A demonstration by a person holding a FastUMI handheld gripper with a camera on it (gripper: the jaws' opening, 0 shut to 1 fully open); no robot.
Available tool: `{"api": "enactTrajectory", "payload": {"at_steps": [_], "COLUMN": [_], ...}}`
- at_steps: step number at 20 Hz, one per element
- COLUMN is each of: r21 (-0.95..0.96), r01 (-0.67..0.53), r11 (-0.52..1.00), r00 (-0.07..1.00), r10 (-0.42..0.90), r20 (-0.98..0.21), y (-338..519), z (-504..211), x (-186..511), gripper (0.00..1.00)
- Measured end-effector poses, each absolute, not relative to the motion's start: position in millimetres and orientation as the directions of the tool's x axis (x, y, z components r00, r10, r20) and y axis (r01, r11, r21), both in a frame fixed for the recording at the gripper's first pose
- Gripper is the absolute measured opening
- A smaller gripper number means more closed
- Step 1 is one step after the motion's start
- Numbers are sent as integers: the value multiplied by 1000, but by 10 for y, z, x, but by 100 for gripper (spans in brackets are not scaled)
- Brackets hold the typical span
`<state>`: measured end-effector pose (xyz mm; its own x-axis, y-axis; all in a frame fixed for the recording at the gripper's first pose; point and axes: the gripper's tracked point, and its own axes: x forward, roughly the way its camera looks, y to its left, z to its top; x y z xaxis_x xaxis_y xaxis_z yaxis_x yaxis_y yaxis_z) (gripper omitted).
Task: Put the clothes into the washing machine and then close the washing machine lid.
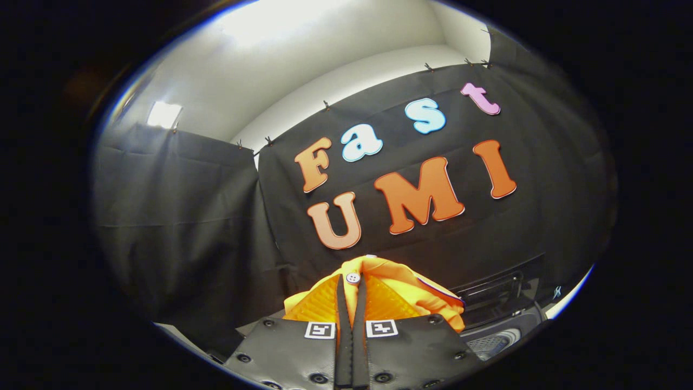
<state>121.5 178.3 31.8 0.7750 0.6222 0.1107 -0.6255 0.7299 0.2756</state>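
Observation:
An orange garment (395, 295) with a white button and a thin dark-trimmed edge is bunched up right at my fingers. My gripper (351, 303) is shut on its fabric, both fingers pressed close together with cloth pinched between them. The garment is lifted up in front of the black cloth wall. To the right of the fingers and below the garment, part of the washing machine (501, 325) shows: a dark open top with a rim and a perforated grey part inside. The rest of the machine is hidden behind my fingers and the garment.
Black cloth walls (178, 216) stand close on the left and straight ahead. A pale ceiling with bright light is above them. A light strip of surface (178, 331) shows low on the left.

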Motion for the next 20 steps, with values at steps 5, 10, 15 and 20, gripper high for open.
{"api": "enactTrajectory", "payload": {"at_steps": [5, 10, 15, 20], "r21": [243, 221, 254, 241], "r01": [-597, -524, -464, -408], "r11": [765, 822, 849, 881], "r00": [800, 849, 874, 886], "r10": [590, 526, 485, 445], "r20": [110, 54, -24, -127], "y": [979, 470, 296, 244], "z": [314, -60, -569, -1165], "x": [1554, 1914, 2143, 2418], "gripper": [7, 7, 7, 7]}}
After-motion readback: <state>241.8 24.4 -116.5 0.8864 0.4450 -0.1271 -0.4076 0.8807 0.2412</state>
